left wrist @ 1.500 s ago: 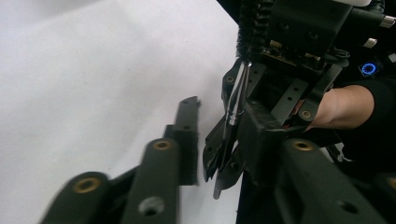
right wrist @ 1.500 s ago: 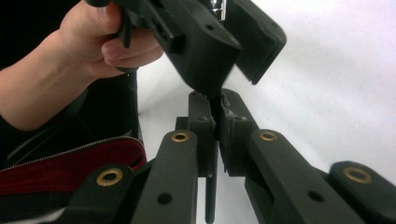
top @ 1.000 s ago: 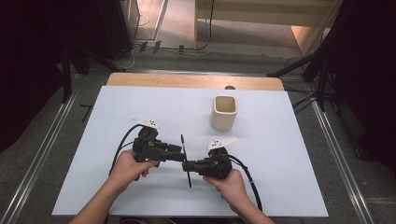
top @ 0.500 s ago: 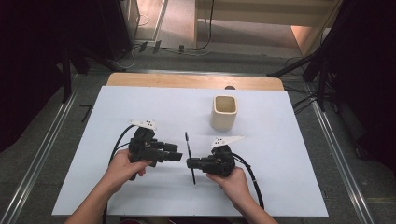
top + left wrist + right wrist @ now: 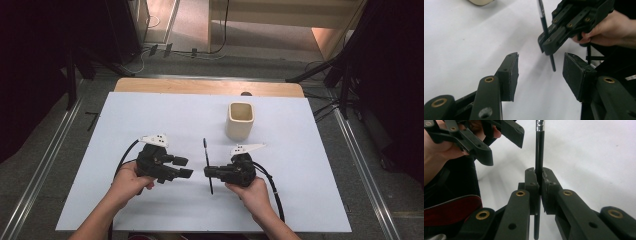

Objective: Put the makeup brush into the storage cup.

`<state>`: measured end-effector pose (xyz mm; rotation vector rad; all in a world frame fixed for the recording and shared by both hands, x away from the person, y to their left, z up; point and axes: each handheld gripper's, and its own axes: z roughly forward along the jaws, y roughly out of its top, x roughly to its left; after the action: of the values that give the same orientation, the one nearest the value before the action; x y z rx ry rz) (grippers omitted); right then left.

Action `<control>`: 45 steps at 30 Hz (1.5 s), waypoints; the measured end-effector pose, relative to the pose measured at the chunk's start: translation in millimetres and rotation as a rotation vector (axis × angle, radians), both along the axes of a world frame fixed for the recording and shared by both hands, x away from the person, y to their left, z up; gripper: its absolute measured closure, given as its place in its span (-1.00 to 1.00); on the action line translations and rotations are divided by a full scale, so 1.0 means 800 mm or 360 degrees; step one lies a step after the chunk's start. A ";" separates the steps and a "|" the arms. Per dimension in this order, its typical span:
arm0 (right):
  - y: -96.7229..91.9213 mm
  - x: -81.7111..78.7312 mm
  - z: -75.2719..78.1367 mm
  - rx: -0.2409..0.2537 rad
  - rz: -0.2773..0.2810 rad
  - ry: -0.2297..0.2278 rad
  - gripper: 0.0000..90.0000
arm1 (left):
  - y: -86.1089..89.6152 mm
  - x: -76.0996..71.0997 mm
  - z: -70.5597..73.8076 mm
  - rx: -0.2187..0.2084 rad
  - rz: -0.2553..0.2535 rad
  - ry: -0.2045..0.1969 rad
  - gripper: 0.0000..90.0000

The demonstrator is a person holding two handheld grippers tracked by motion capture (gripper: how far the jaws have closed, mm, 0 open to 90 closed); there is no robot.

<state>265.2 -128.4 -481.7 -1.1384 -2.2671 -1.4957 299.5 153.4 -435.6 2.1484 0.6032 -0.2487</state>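
Two grippers over the white table (image 5: 125, 115). Right gripper (image 5: 207, 172) clamps a thin black brush (image 5: 207, 161) mid-shaft, jaws tight on it; the stick runs 12-to-6 across them. Left gripper (image 5: 185, 167) at its 9 o'clock, jaws half open, empty, just short of the brush. Beige cup (image 5: 240, 120) at 1 o'clock, apart.

In the right gripper view the thin black stick (image 5: 539, 150) runs off the top edge, its middle is hidden between the clamped pads of the right gripper (image 5: 539, 182), and the cup (image 5: 480, 2) is cropped in the left gripper view.
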 end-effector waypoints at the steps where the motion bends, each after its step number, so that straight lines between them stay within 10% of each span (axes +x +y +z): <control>1: -0.001 0.000 0.000 -0.0002 -0.0002 -0.0001 0.91 | 0.001 0.000 -0.001 0.0007 0.0012 -0.0001 0.04; 4: -0.003 0.001 0.001 -0.0007 -0.0009 -0.0015 0.91 | 0.004 0.000 -0.002 0.0004 0.0024 0.0000 0.04; 7: -0.004 0.001 0.002 -0.0008 -0.0017 -0.0015 0.91 | 0.005 0.000 -0.004 0.0014 -0.0009 -0.0026 -0.48; 24: -0.020 0.005 0.011 -0.0043 -0.0074 -0.0050 0.91 | 0.019 -0.015 -0.013 0.0138 -0.0051 -0.0284 -0.48; 45: -0.035 0.011 0.018 -0.0058 -0.0126 -0.0077 0.91 | 0.040 -0.025 -0.021 0.0193 0.0016 -0.0329 -0.48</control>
<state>273.8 -156.4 -467.3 -1.2289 -2.3159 -1.5328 279.3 185.4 -452.0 2.2517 0.5204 0.0165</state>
